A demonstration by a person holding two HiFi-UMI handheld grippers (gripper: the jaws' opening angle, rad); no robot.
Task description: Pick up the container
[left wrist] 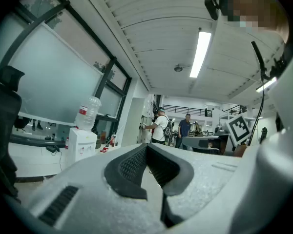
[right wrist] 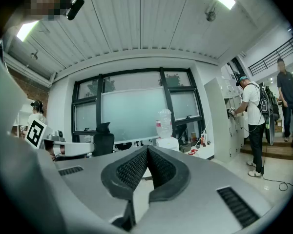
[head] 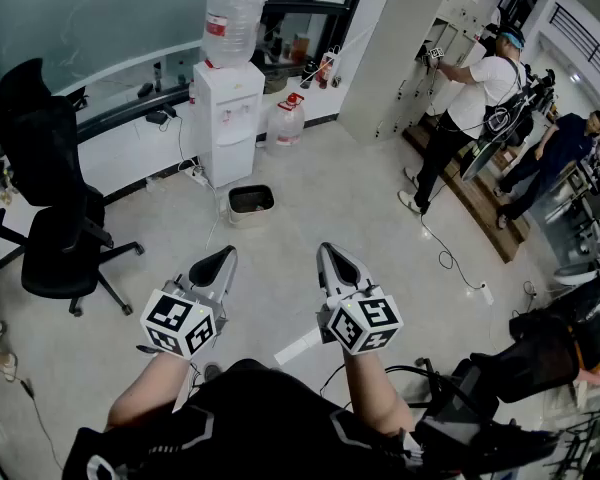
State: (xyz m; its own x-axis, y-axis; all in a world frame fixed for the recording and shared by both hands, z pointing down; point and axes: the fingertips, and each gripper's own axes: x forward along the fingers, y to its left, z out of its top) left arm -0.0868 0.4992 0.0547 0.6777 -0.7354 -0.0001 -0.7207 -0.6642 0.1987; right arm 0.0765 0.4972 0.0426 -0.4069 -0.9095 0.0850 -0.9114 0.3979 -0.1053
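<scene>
1. The floor (head: 310, 208) is pale and wide.
2. The dispenser (head: 225, 118) stands at the window.
3. Left forearm (head: 145, 393) and right forearm (head: 375, 398) reach forward, level, side by side.
4. Left tongs (head: 223, 255) and right tongs (head: 327, 249) are closed and hold nothing.
5. The container (head: 250, 200) sits on the floor just beside the dispenser, well apart from the tongs.

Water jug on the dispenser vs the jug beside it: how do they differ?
The jug on the dispenser is upside down, neck sunk into the white dispenser; the jug on the floor stands upright, red cap on top. The first sits high, the second low against the dispenser's side. Both are clear plastic.
</scene>
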